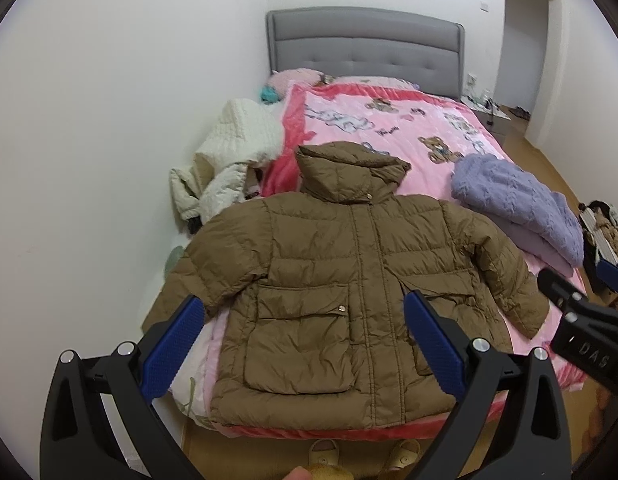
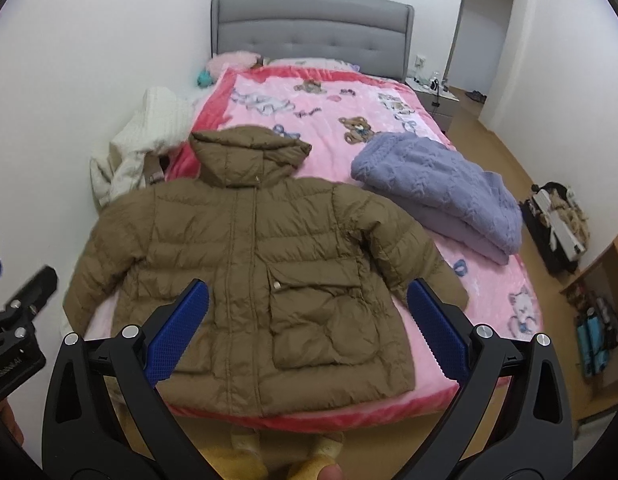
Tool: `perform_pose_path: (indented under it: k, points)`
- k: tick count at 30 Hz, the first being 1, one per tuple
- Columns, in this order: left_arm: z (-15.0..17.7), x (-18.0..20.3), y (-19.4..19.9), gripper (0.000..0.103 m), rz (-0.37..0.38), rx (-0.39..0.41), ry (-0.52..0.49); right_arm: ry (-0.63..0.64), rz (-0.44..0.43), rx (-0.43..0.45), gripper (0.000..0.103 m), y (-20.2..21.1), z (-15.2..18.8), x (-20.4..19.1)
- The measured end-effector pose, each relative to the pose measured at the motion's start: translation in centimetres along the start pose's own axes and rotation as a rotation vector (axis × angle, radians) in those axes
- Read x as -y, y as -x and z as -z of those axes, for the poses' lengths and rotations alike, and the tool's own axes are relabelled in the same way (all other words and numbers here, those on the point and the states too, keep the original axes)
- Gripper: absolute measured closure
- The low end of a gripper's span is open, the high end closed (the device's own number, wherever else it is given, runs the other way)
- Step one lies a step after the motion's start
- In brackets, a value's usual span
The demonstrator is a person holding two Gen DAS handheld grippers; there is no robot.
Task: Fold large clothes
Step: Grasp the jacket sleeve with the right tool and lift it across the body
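Both-handed view: left gripper [image 1: 301, 320] and right gripper [image 2: 309, 306] hover with fingers spread apart, holding nothing.
Below them, a brown puffer jacket [image 1: 341, 300] lies flat, front up, at the bed's [image 2: 489, 296] foot edge, hood toward the headboard [image 2: 309, 24].

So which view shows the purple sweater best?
The right wrist view: the purple sweater lies whole and folded on the pink blanket. The left wrist view shows it smaller, near the right edge, behind the right gripper.
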State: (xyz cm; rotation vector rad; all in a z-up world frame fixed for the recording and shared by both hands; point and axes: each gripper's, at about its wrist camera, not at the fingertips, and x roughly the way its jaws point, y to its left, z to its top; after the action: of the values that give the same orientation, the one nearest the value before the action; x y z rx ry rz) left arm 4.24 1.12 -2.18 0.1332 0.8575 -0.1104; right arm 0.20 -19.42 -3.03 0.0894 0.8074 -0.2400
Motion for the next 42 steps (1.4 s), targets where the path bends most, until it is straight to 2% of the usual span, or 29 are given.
perform_pose_path:
  k: [4, 6, 9, 12, 15, 20, 23, 27, 29, 32, 35, 37, 39, 40, 41, 42]
  points:
    - [-0.1, 0.7, -2.5, 0.005, 0.056, -0.029, -0.033, -0.112, 0.010, 0.004, 0.008, -1.7, 0.6, 2.0]
    - [-0.1, 1.6, -3.8, 0.005, 0.099, -0.038, -0.054, -0.153, 0.004, -0.029, 0.008, -2.7, 1.1, 3.2]
    - [-0.4, 3.8, -5.7, 0.005, 0.148, -0.062, -0.114, -0.197, 0.007, -0.059, 0.008, -4.3, 1.8, 5.4]
    - [-0.7, 6.2, -7.0, 0.005, 0.166, -0.067, -0.158, -0.236, 0.016, -0.070, 0.008, -6.1, 2.3, 8.0]
    - [-0.9, 9.4, -8.6, 0.005, 0.176, -0.087, -0.197, -0.345, 0.008, -0.085, 0.008, -8.4, 3.1, 12.0]
    - [-1.2, 15.7, -11.3, 0.005, 0.199, -0.118, -0.221, -0.619, -0.012, -0.130, 0.008, -13.2, 5.8, 21.4]
    - [-0.9, 20.3, -13.2, 0.005, 0.223, -0.139, -0.238, -0.787, -0.003, -0.148, 0.008, -16.7, 8.8, 27.6]
    - [0.4, 26.9, -16.4, 0.005, 0.249, -0.145, -0.316, -0.966, -0.012, -0.204, 0.009, -22.7, 13.8, 34.4]
    - [1.2, 29.1, -18.1, 0.005, 0.277, -0.166, -0.341, -1.023, -0.043, -0.242, 0.015, -26.3, 16.4, 36.5]
    - [2.5, 32.2, -21.4, 0.005, 0.306, -0.218, -0.380, -1.000, -0.068, -0.282, 0.028, -30.5, 18.2, 37.6]
    - [3.8, 34.3, -24.5, 0.005, 0.313, -0.269, -0.410, -1.002, -0.039, -0.324, 0.027, -34.1, 19.6, 38.3]
    - [4.6, 35.3, -26.3, 0.005, 0.298, -0.289, -0.440, -1.046, -0.060, -0.305, 0.027, -35.5, 20.3, 39.0]
    - [5.5, 35.9, -27.8, 0.005, 0.299, -0.299, -0.459, -1.056, -0.061, -0.271, 0.030, -36.1, 20.4, 39.3]
    - [5.8, 36.0, -28.6, 0.005, 0.299, -0.305, -0.462, -1.044, -0.065, -0.254, 0.041, -36.0, 20.2, 39.3]
    - [6.1, 36.0, -29.2, 0.005, 0.301, -0.312, -0.463, -1.028, -0.083, -0.233, 0.060, -35.9, 20.0, 39.2]
    - [6.5, 36.0, -30.2, 0.005, 0.308, -0.326, -0.458, -1.018, -0.087, -0.224, 0.064, -35.8, 19.5, 39.1]
